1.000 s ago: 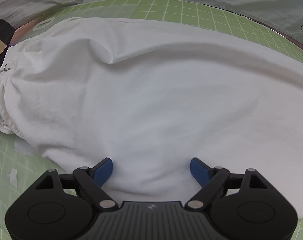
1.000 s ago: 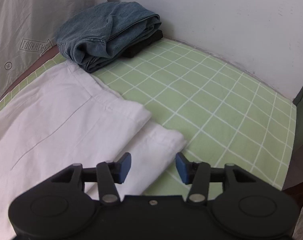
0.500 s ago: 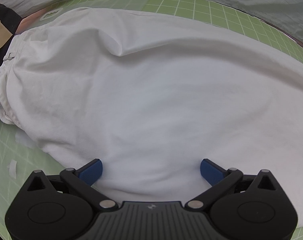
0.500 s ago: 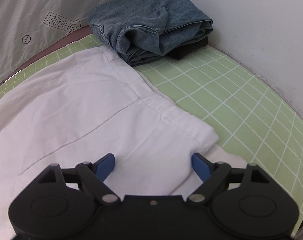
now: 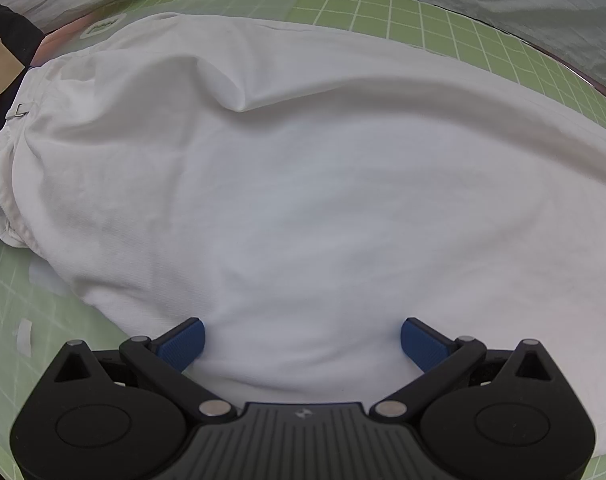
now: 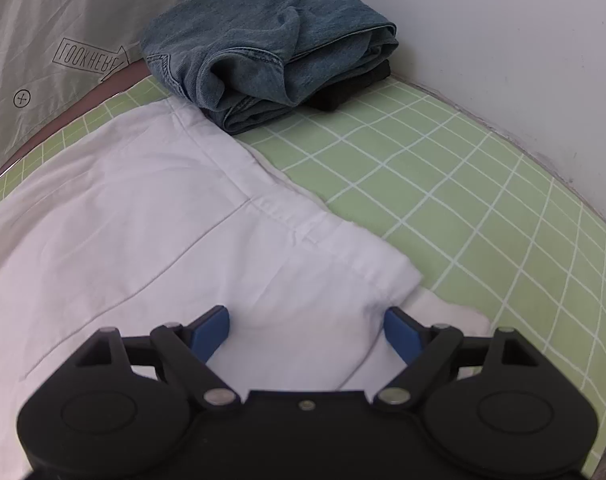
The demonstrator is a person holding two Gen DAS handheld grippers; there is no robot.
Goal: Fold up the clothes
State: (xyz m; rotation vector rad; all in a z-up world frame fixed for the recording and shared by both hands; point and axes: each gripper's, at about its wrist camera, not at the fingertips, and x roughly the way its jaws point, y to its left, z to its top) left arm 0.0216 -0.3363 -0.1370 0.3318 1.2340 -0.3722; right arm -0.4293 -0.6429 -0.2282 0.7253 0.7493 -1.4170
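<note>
Folded jeans [image 6: 271, 44] touching white garment [image 6: 151, 220] corner, on green mat [image 6: 443, 168].

My left gripper [image 5: 302, 339] is black with ribbed blue pads [image 5: 182, 343] and silver pivot screws. My right gripper [image 6: 306, 330] matches it.

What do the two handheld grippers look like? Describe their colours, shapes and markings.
Both the left gripper and right gripper have matte black bodies with round side housings, silver pivot pins and ribbed blue pads. The left has a grooved grey centre plate bearing a small logo.
</note>
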